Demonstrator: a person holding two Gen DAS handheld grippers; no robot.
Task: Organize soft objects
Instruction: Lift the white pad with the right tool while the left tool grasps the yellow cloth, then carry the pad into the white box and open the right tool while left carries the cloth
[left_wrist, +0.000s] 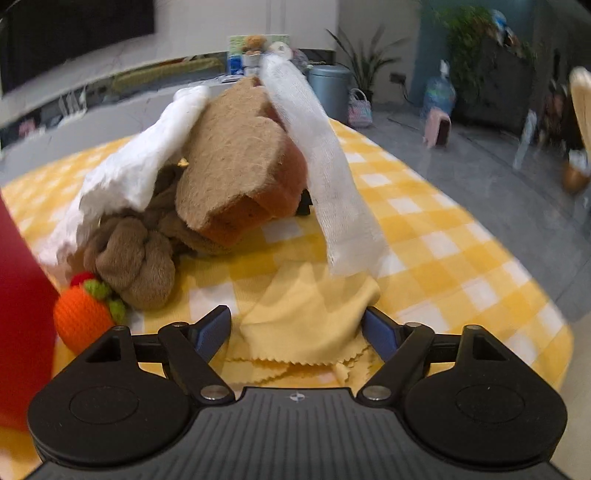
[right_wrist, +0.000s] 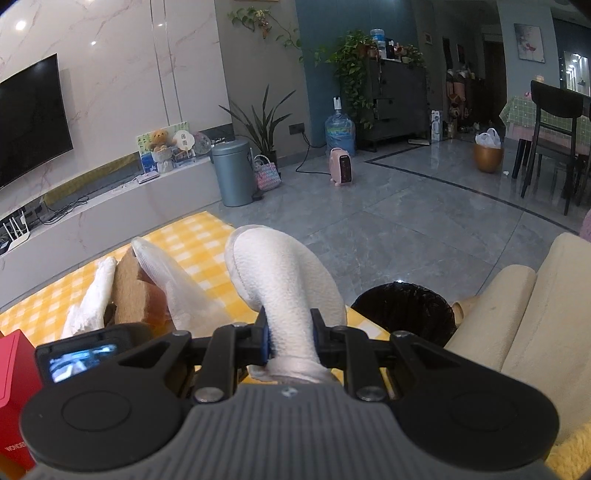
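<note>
Gauze strip, white and loosely woven, runs as a long band from the upper centre of the left wrist view down to the lower right of centre, its frayed lower end hanging just over a yellow cloth. Its long axis slants diagonally across the frame. The yellow cloth is thin and soft, with zigzag-cut edges, and lies crumpled on a yellow and white checked tablecloth. The left gripper sits at the bottom of the frame with its blue-padded jaws spread wide on either side of the yellow cloth, not pressing on it.

Left of the strip lies a heap: a stiff, fibrous tan pad with a smoother orange-brown underside, a white fluffy cloth draped over the heap's left side, and a knotted brown plush cloth. A small orange crocheted fruit with green leaves rests at the lower left, beside a red box at the frame's left edge.

In the right wrist view the right gripper is clenched on a thick white textured cloth, which rises from the jaws towards the centre of the frame and bends over to the left in a rounded fold. The gauze strip, tan pad and white fluffy cloth appear at centre left on the checked tablecloth.
</note>
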